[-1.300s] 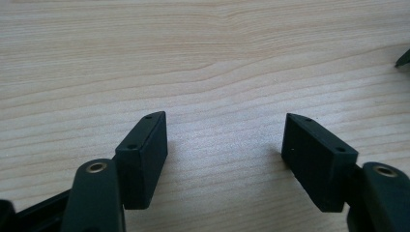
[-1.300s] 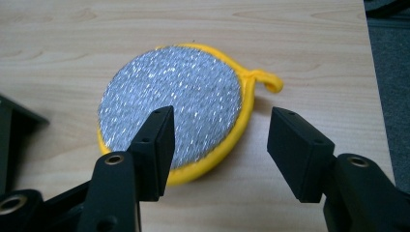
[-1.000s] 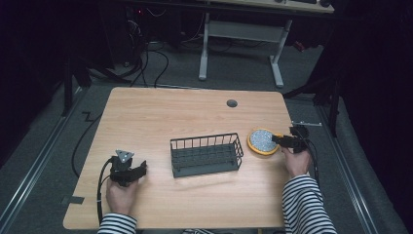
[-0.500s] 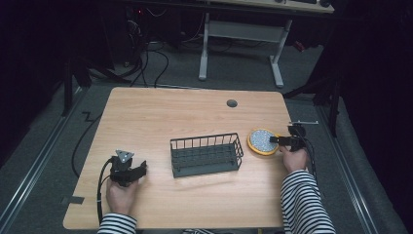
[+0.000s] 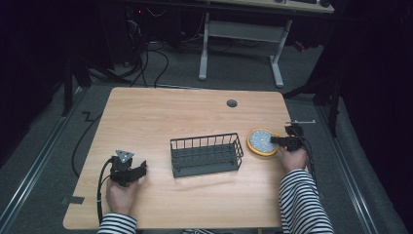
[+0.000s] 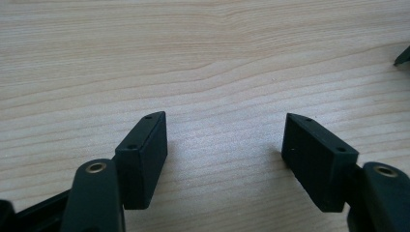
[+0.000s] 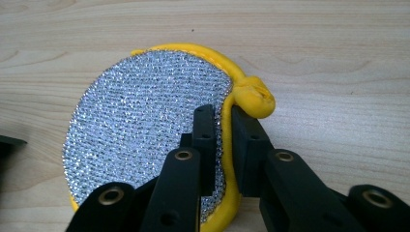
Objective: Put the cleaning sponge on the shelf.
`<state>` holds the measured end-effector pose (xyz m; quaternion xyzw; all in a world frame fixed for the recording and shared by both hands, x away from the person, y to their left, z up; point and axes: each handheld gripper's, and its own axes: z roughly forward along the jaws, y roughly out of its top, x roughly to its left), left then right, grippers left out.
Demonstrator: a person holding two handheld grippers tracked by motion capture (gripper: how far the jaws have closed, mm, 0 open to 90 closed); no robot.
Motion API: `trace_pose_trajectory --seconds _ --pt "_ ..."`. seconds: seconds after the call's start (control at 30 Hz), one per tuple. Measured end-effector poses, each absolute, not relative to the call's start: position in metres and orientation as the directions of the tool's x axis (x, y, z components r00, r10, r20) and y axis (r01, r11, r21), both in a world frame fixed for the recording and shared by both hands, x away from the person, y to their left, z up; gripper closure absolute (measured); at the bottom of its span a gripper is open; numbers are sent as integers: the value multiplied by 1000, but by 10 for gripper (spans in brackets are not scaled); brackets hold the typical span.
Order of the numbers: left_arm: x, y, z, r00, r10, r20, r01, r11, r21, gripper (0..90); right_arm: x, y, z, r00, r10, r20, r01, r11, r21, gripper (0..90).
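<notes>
A wooden surface (image 5: 195, 112) is seen from the high view, with a dark wire basket (image 5: 206, 154) resting near its middle. To the right of the basket, apart from it, a round scrubber (image 5: 262, 141) with a silver mesh face and a yellow rim is lying flat. In the right gripper view, the yellow rim of the scrubber (image 7: 145, 140) is pinched between the right tongs (image 7: 223, 118), close beside a knotted yellow loop (image 7: 254, 96). The right tongs (image 5: 275, 140) are held by a hand (image 5: 293, 157) in a striped sleeve. The left tongs (image 6: 225, 140) are spread wide over bare wood, with nothing between them; they (image 5: 142, 168) are held at the near left of the surface, well apart from the basket.
</notes>
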<state>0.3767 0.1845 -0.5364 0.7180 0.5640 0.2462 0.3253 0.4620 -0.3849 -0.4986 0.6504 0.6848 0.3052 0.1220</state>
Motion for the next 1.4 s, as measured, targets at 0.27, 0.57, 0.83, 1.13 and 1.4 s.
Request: trace_pose_trajectory --seconds 0.27,0.57,0.83,1.13,1.4 --pt "377 185 -536 244 970 -15 650 -152 745 334 454 -383 -486 -177 953 248 785 -15 619 824" --pt "377 185 -536 246 969 -14 650 -154 744 332 435 -386 -460 -255 946 200 734 55 676 826" --pt "377 185 -536 247 969 -14 650 -155 744 329 420 -381 -436 -333 928 164 698 126 705 825" --pt "377 184 -536 249 968 -14 650 -157 744 327 409 -371 -406 -407 903 141 640 171 749 825" --pt "377 184 -536 250 968 -14 650 -158 743 326 406 -359 -380 -467 870 159 596 177 783 825"
